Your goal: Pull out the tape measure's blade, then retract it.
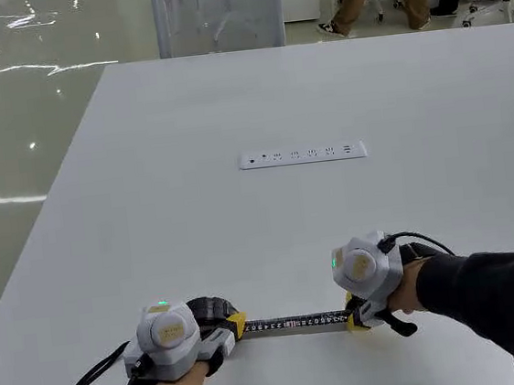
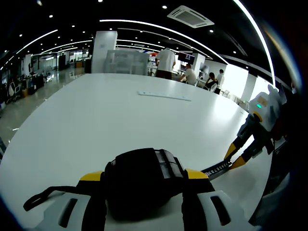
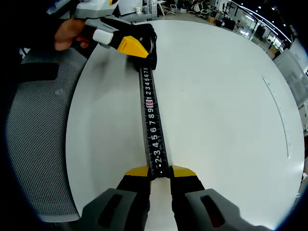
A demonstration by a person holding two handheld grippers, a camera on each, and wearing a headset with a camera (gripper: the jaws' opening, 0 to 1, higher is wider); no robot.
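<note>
Yellow-tipped jaws of the right gripper (image 3: 159, 172) stood narrow, pinched on the free end of the blade (image 3: 151, 115), one tip at each edge of it. From there the blade ran straight and flat over the white tabletop (image 3: 216, 96), printed side up, to the black case (image 3: 149, 43) at its far end. In this right gripper view a yellow tip of the left gripper (image 3: 131, 45) lay against the case, with a hand (image 3: 70, 33) behind it, and a grey mesh chair (image 3: 33, 144) sat beyond the tabletop's edge.

In the left gripper view the left jaws clasped the case (image 2: 142, 180) between them, one yellow tip on each side. A black strap (image 2: 43, 197) trailed from the case to the left. The blade (image 2: 216, 168) led off to the right, where the right gripper (image 2: 233, 159) held its end.

Seen from the head view, both grippers sat near the front edge of the tabletop (image 1: 274, 89), the left gripper (image 1: 230, 329) on the case (image 1: 212, 309) and the right gripper (image 1: 351, 313) on the blade's tip, with the blade (image 1: 294, 322) stretched level between them. The strap (image 1: 96, 370) lay on the tabletop left of the case. A white power strip (image 1: 301, 155) lay farther back, well apart from the tape. Past the far edge, people (image 2: 166, 60) stood and sat in the room.
</note>
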